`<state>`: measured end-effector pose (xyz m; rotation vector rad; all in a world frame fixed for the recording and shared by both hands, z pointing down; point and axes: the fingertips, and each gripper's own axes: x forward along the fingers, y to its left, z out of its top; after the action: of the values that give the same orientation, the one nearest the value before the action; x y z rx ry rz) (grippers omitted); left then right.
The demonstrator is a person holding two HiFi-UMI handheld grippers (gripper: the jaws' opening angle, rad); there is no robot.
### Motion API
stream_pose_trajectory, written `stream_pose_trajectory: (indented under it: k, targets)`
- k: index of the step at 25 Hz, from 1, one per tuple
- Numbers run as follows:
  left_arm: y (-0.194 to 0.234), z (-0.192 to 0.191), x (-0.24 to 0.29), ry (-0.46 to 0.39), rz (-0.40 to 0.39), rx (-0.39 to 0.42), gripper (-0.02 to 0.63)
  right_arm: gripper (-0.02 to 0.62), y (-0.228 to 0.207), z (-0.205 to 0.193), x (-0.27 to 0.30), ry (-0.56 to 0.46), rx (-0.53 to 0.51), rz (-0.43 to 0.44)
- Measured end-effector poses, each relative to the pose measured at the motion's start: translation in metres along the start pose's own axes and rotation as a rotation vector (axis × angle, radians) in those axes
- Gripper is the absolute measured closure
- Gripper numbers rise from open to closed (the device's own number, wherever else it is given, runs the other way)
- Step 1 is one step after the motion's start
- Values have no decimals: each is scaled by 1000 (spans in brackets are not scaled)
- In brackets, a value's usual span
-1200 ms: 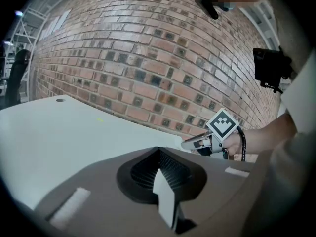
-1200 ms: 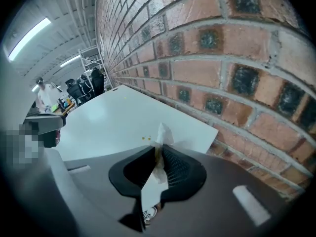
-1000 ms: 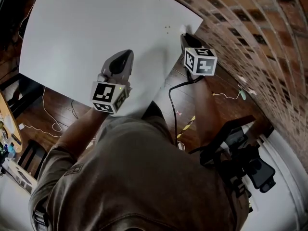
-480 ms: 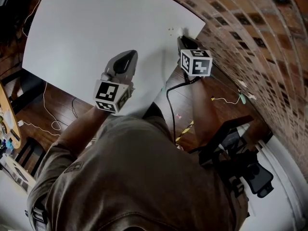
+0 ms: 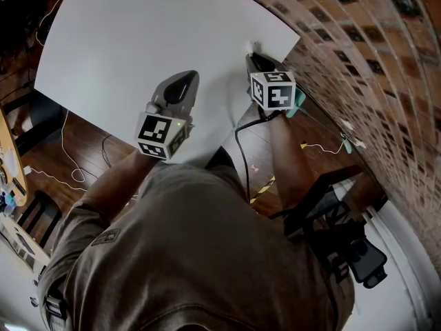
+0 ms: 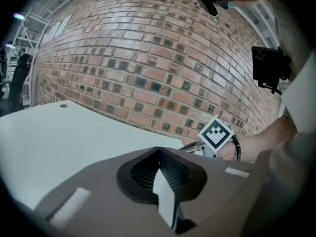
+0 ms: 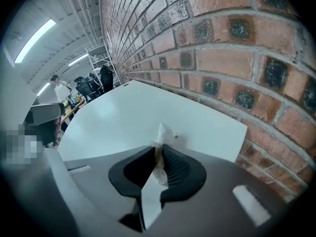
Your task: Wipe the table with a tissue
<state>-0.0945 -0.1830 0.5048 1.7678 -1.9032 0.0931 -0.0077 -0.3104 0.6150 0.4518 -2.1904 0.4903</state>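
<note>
Left gripper is over the table, near its near edge. Its jaws are together with nothing between them.

Right gripper is at the table's right corner, beside the wall, with its jaws clamped on the tissue. A crumpled white wad is pinched between the pads and its tip sticks out past the jaw ends over the tabletop. In the head view only a small white bit of it shows at the gripper tip. I can't tell whether it touches the surface. There is a small yellowish speck on the table just beside the tissue tip.

The table is plain white, with a round hole at its far end. A dark wood floor with loose cables lies left of the table. A black cable runs down from the right gripper, off the table's right edge. The brick wall is hard against the table's right side. Beyond the table's far end is an open hall with strip lights, racks and people standing.
</note>
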Motion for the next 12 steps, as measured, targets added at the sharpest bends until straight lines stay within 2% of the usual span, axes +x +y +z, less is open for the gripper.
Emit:
stream_pose_trajectory:
  k: [12]
  targets:
    - [-2,2,-4,-1,8,8,604,534,26,0,5,1,-23,55]
